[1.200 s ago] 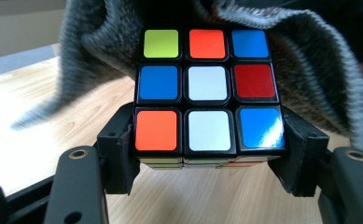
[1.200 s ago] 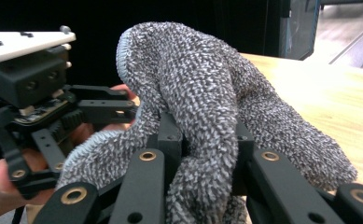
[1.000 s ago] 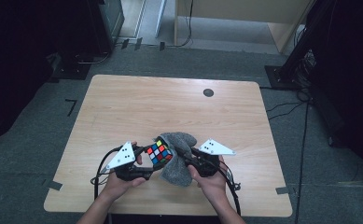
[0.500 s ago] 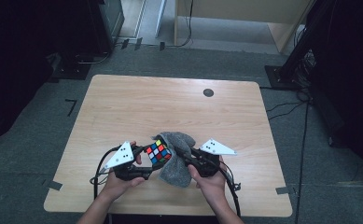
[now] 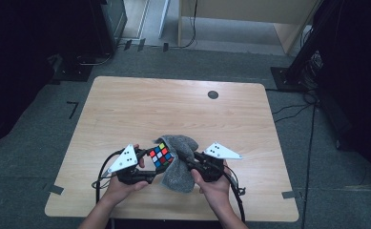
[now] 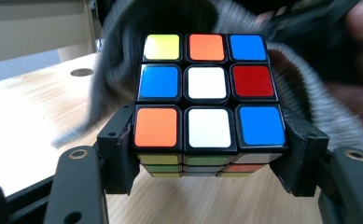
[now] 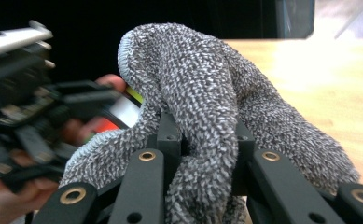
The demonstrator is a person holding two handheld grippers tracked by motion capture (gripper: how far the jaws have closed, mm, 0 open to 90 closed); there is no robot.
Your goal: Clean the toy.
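A scrambled colour cube (image 5: 160,155) (image 6: 207,102) is held a little above the wooden table (image 5: 140,109) near its front edge. My left gripper (image 5: 150,164) (image 6: 207,156) is shut on it, with one black pad on each side of the bottom layer. A grey knitted cloth (image 5: 179,160) (image 7: 202,107) hangs bunched against the cube's right side. My right gripper (image 5: 189,163) (image 7: 206,154) is shut on a fold of that cloth. In the right gripper view the left gripper (image 7: 34,116) and a strip of the cube (image 7: 123,109) lie behind the cloth.
A small dark round hole (image 5: 213,94) marks the table's far right part. Cables (image 5: 102,174) trail from both grippers over the table's front edge. A wooden cabinet (image 5: 240,19) and dark stands (image 5: 312,47) sit on the floor beyond the table.
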